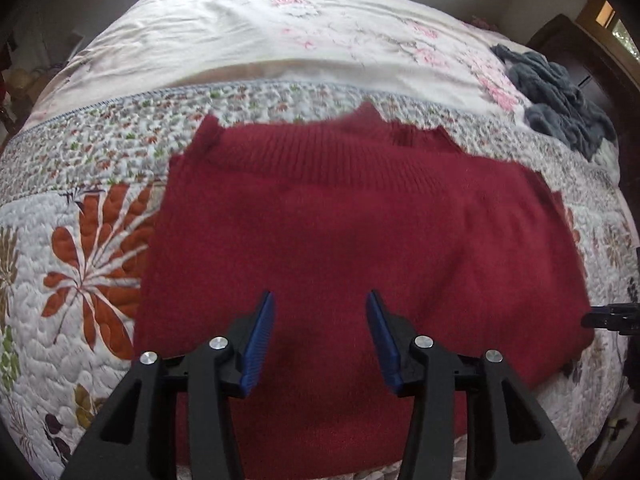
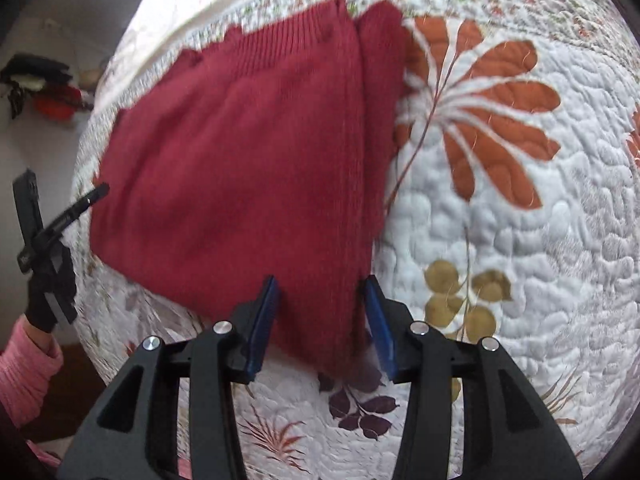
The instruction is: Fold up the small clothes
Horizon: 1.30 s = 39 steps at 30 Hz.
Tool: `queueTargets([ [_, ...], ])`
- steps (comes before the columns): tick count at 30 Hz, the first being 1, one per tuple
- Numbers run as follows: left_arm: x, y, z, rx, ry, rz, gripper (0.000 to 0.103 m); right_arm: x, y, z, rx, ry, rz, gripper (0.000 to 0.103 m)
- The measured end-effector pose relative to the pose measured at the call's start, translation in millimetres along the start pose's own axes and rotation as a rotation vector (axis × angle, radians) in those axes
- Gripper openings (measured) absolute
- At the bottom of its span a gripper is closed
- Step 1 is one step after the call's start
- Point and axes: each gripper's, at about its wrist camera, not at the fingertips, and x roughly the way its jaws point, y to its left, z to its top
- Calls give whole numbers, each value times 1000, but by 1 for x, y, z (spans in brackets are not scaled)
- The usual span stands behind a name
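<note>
A dark red ribbed knit sweater (image 1: 344,224) lies folded on the white quilted bedspread with orange leaf prints (image 1: 80,240), which covers the bed. Its ribbed hem or collar edge lies on the far side of the sweater from the cameras, though motion blur there makes it hard to say which. In the left wrist view the near edge of the sweater is hidden behind the black gripper frame.

The left gripper (image 1: 320,336) hovers above the near half of the sweater, its blue-padded jaws spread wide with nothing between them. The right gripper (image 2: 322,320) sits at a near corner of the sweater, jaws likewise wide apart; the folded edge of the knit lies between the pads, but they are not closed on it.

Beyond the sweater, a cream floral sheet (image 1: 248,28) covers the far part of the bed, and a crumpled grey-blue fuzzy garment (image 1: 560,96) lies well apart to the sweater's far right. In the right wrist view, a black-gloved hand (image 2: 50,284) with a pink knit sleeve (image 2: 26,376) holds the other gripper just beside the sweater's left edge, partly cut off by the frame.
</note>
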Motion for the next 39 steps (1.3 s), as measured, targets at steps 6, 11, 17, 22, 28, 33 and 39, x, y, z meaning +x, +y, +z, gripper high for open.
queueTargets([
  [6,3,4,-11,-21,37,17,48,-13,5,-7,-31,-34,25,8],
  [11,5,7,-19,-17,51,36,48,-12,-7,-18,-22,-6,-20,7],
  [17,9,5,-21,3,48,61,49,3,-27,-26,25,18,18,8],
  [22,-5,-14,-9,4,13,33,48,-23,-24,-11,7,-56,52,26],
  [28,2,-38,21,-7,-40,-13,49,-33,-19,49,0,-170,37,36],
  [33,22,-50,42,-8,-62,-7,49,-14,-25,99,8,-184,-13,44],
  [39,36,-57,45,8,-63,14,49,5,-25,119,10,-139,3,16],
])
